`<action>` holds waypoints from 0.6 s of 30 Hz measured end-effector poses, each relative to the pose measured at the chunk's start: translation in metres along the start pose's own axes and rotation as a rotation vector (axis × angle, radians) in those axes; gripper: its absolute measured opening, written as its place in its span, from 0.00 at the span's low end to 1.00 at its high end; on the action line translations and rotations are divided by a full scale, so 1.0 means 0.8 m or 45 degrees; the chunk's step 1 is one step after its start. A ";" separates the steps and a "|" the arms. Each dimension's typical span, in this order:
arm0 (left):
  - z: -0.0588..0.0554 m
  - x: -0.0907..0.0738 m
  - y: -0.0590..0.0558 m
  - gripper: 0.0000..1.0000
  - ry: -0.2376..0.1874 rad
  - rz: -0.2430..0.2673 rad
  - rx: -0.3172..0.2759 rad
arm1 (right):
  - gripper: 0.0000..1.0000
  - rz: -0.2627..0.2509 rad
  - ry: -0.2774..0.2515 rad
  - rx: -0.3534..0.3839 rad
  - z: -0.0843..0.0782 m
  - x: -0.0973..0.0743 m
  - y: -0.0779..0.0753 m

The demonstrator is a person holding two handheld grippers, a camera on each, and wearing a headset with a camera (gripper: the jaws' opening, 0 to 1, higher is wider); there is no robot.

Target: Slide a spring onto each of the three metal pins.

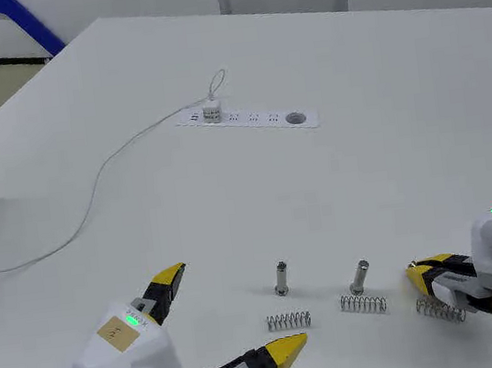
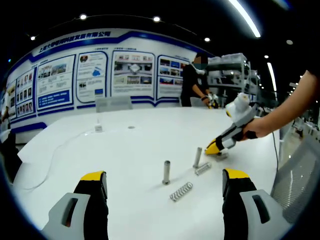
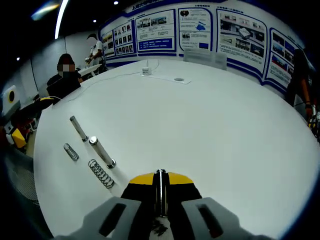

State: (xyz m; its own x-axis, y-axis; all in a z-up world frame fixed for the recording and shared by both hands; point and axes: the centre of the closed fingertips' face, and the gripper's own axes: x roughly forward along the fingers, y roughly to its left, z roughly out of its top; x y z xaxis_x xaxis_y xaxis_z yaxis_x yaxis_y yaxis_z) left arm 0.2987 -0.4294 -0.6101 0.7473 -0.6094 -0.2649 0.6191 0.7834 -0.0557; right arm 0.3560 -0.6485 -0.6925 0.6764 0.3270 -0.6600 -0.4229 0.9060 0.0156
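Observation:
Two metal pins (image 1: 281,279) (image 1: 360,277) stand upright on the white table (image 1: 335,183). Three springs (image 1: 288,321) (image 1: 364,304) (image 1: 440,309) lie flat just in front of them. My left gripper (image 1: 228,315) is open at the near left, with its yellow tips wide apart and nothing between them. In its own view the pins (image 2: 166,172) (image 2: 197,157) and a spring (image 2: 181,191) lie ahead. At the right, my right gripper (image 1: 421,272) hangs low over the third spring. Its jaws are shut on a thin metal pin (image 3: 160,192). The standing pins (image 3: 78,128) (image 3: 102,152) are to its left.
A white power strip (image 1: 247,119) with a plug (image 1: 211,112) lies mid-table, and its cable (image 1: 95,188) trails off to the left edge. A person (image 2: 192,85) stands beyond the table's far side, and others (image 3: 65,75) are near its left end.

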 end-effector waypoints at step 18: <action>0.000 0.000 0.000 0.98 -0.002 -0.001 -0.002 | 0.08 -0.019 -0.051 -0.016 0.009 -0.011 -0.004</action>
State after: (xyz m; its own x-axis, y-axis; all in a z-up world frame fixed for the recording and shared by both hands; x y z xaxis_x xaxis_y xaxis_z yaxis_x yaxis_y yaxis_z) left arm 0.2987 -0.4298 -0.6101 0.7471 -0.6105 -0.2631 0.6195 0.7829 -0.0574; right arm 0.3559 -0.6522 -0.6810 0.7063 0.3245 -0.6292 -0.4200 0.9075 -0.0034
